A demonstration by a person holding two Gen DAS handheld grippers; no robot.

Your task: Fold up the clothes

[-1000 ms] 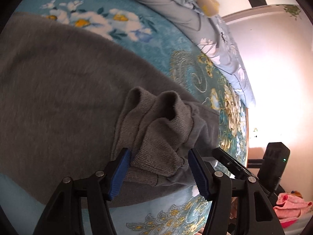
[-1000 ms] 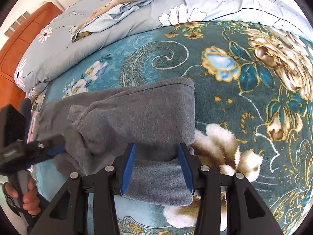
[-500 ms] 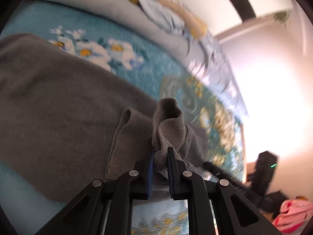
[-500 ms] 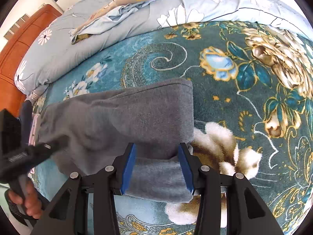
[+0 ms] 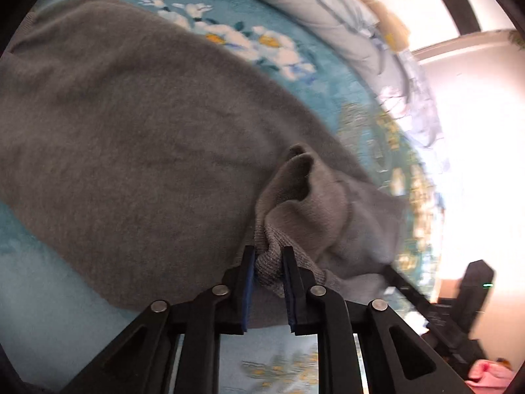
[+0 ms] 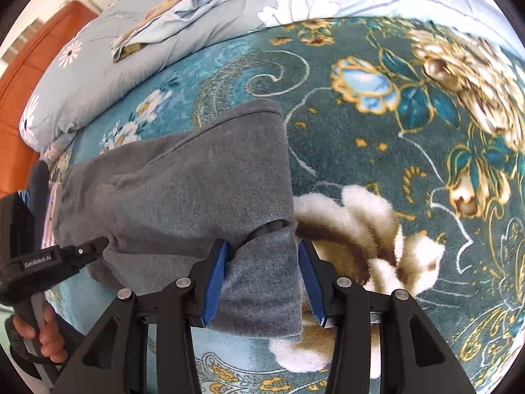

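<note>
A grey sweater (image 5: 137, 138) lies on a teal floral blanket (image 6: 377, 124) on a bed. My left gripper (image 5: 268, 256) is shut on the ribbed cuff of a grey sleeve (image 5: 315, 203) and holds it bunched above the sweater's body. In the right wrist view the sweater (image 6: 197, 190) lies partly folded, and my right gripper (image 6: 262, 249) is open with its blue pads on either side of the folded end. The left gripper (image 6: 85, 249) shows at the left edge there, in a hand.
Light blue floral pillows and a crumpled quilt (image 6: 170, 29) lie at the far side of the bed. An orange-brown headboard (image 6: 29, 75) stands at the left. A pink cloth (image 5: 485, 371) lies off the bed beyond the other gripper.
My left gripper closed on the sleeve cuff and has lifted and carried it over the sweater's body. My right gripper has stayed open around the folded end.
</note>
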